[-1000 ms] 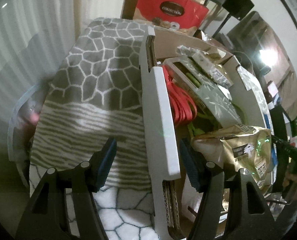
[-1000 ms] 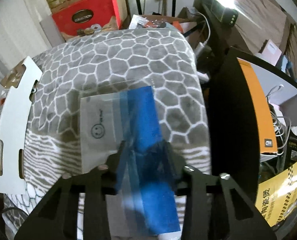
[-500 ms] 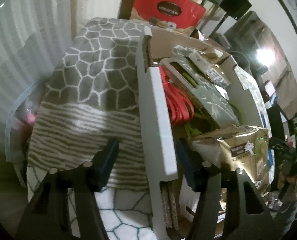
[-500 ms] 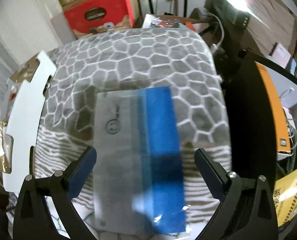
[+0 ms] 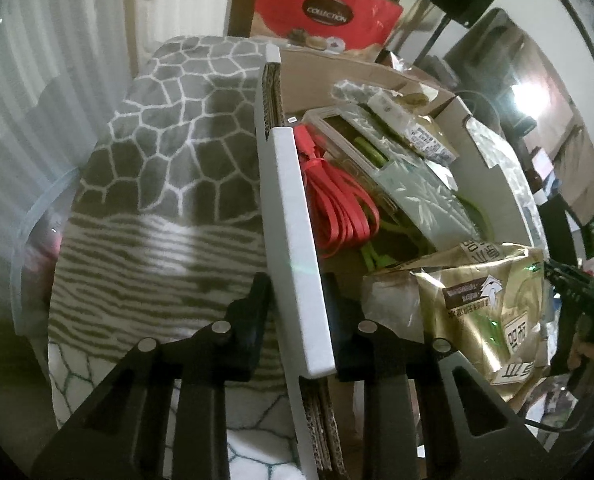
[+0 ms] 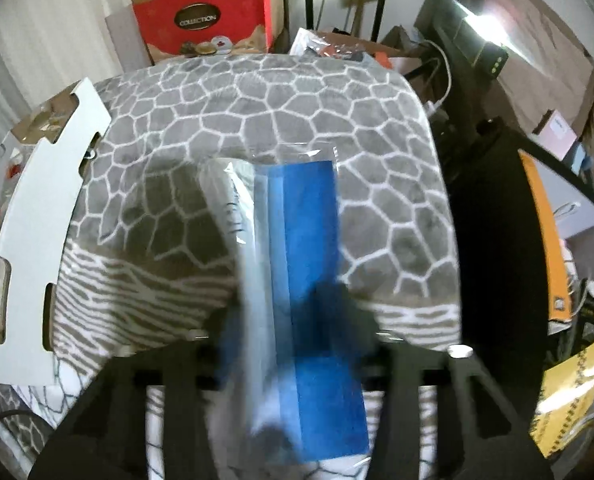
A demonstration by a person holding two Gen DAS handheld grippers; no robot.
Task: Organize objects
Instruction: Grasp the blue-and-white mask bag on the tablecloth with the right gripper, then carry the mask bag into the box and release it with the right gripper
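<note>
My left gripper (image 5: 297,312) is shut on the white side wall (image 5: 293,216) of a cardboard box that holds a red cable (image 5: 337,204), green cables, flat packets and a gold foil bag (image 5: 481,308). My right gripper (image 6: 293,320) is shut on a clear plastic bag with a blue sheet inside (image 6: 309,240); the bag is tilted and lifted off the grey patterned blanket (image 6: 257,108). The box's white wall (image 6: 41,224) shows at the left of the right wrist view.
A red "Collection" box (image 6: 201,20) stands behind the blanket. A black stand with an orange panel (image 6: 545,248) sits to the right, with cables and a yellow notebook (image 6: 569,396) near it. White curtains hang at the left (image 5: 37,80).
My left gripper closed onto the box wall. My right gripper, open half a second ago, closed on the blue bag and raised it, tilting it off the blanket.
</note>
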